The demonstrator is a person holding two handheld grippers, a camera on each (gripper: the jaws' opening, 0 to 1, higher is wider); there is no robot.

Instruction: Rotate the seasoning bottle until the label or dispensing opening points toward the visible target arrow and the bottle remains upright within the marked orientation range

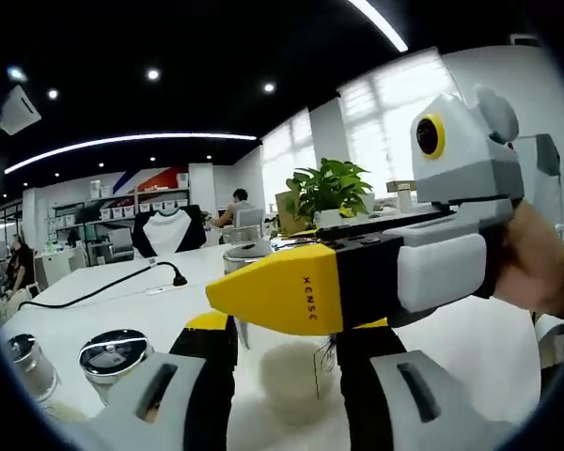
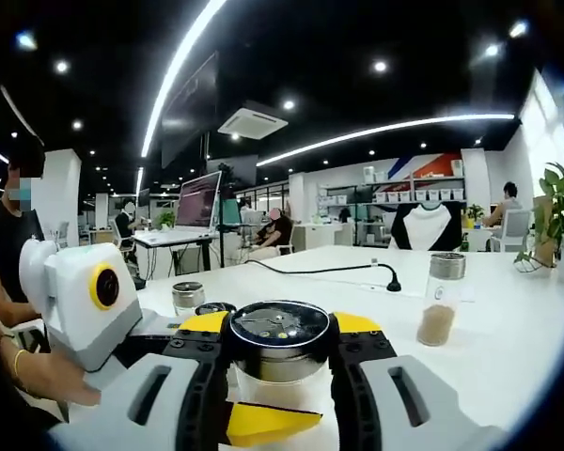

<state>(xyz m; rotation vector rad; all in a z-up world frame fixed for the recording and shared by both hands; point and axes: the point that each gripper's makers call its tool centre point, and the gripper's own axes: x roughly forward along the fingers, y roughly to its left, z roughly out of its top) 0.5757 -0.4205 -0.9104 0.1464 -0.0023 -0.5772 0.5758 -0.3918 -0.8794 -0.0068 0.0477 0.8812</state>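
Note:
The seasoning bottle (image 2: 279, 331), clear glass with a round metal lid, stands upright on the white table (image 2: 508, 357). My right gripper (image 2: 279, 324) is shut on it, a jaw on each side of the lid. In the left gripper view, the bottle's glass body (image 1: 282, 376) sits between the jaws of my left gripper (image 1: 284, 324), which is shut on it. The right gripper (image 1: 263, 296), held by a hand (image 1: 540, 268), crosses in front of the bottle at lid height. In the right gripper view, the left gripper (image 2: 254, 423) reaches in from the left, low against the bottle.
Two more metal-lidded bottles (image 1: 113, 355) (image 1: 28, 365) stand to the left. A bottle of brown seasoning (image 2: 442, 301) and a small jar (image 2: 188, 296) stand farther out. A black cable (image 2: 338, 271) crosses the table. A potted plant (image 1: 329, 193) is behind. A person (image 2: 5, 244) sits at left.

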